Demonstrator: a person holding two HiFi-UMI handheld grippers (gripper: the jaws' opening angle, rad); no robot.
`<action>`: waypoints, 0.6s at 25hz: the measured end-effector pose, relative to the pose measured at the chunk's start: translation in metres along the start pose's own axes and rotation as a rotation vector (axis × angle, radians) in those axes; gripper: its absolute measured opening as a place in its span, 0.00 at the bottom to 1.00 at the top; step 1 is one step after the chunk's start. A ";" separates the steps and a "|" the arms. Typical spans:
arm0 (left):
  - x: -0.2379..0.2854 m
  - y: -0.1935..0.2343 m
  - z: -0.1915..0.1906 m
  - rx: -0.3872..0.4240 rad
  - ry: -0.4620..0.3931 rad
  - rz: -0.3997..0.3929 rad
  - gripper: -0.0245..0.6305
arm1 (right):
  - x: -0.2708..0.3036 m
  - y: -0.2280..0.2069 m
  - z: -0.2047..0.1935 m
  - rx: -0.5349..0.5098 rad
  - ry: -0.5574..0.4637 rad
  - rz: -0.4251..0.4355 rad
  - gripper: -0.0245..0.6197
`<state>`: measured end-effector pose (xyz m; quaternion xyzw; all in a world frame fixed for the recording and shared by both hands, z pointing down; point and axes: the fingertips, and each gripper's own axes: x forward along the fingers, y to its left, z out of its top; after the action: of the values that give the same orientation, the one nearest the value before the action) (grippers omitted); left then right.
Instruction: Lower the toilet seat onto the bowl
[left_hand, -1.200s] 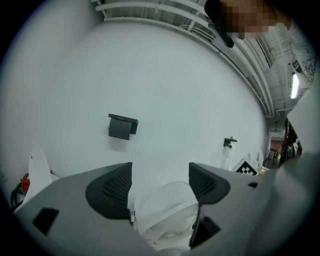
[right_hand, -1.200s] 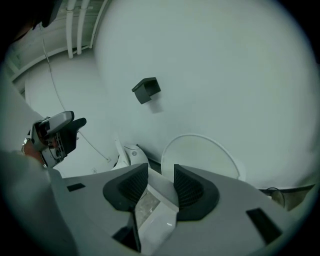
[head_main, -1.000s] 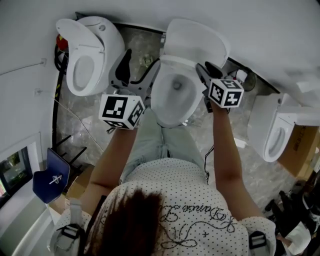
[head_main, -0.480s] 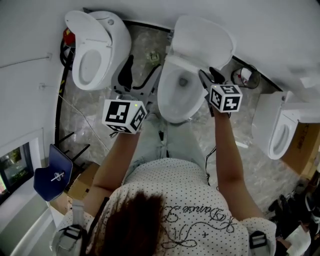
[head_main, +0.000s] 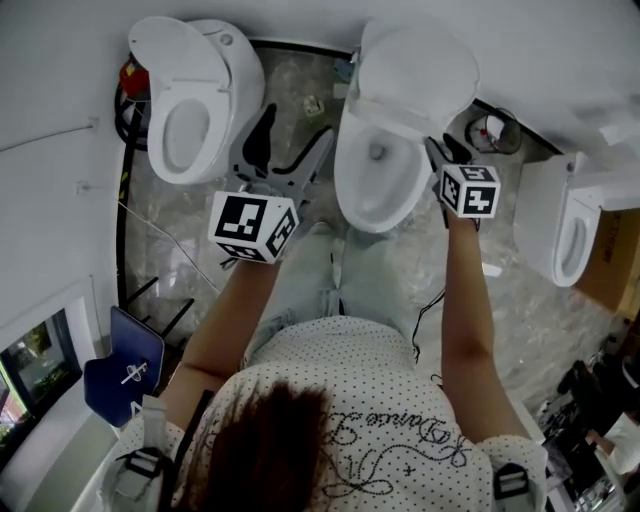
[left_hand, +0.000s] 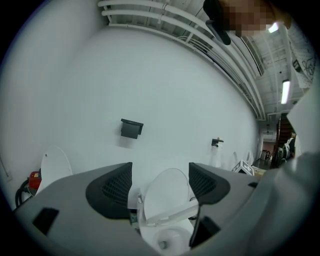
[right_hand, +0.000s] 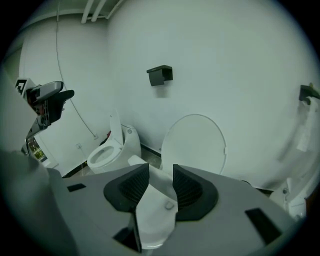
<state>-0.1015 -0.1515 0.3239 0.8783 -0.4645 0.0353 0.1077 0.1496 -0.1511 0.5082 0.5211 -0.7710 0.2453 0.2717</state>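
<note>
Roughly halfway: the right gripper (right_hand: 161, 175) has its jaws, which have just been closing, pinched on the edge of the toilet seat (right_hand: 152, 220). The seat looks partway down, between the upright lid (right_hand: 195, 142) and the bowl (head_main: 372, 195). The left gripper (left_hand: 160, 176) hovers nearby, jaws spread, empty. Left to do, I'd say: ease the seat flat onto the rim.

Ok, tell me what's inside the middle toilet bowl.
A bare white bowl with a dark drain hole at the bottom, nothing else. Its back is covered by the raised lid.
</note>
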 end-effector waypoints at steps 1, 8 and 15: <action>-0.004 0.004 -0.002 0.000 0.003 -0.010 0.56 | -0.001 0.003 -0.004 -0.002 0.012 -0.012 0.29; -0.021 0.002 -0.019 0.005 0.036 -0.059 0.56 | -0.011 0.014 -0.031 0.032 0.001 -0.044 0.27; -0.033 -0.004 -0.029 -0.010 0.045 -0.002 0.56 | -0.011 0.028 -0.050 0.025 0.014 -0.011 0.27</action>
<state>-0.1153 -0.1160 0.3463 0.8773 -0.4611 0.0525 0.1223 0.1352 -0.1015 0.5343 0.5269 -0.7631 0.2570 0.2719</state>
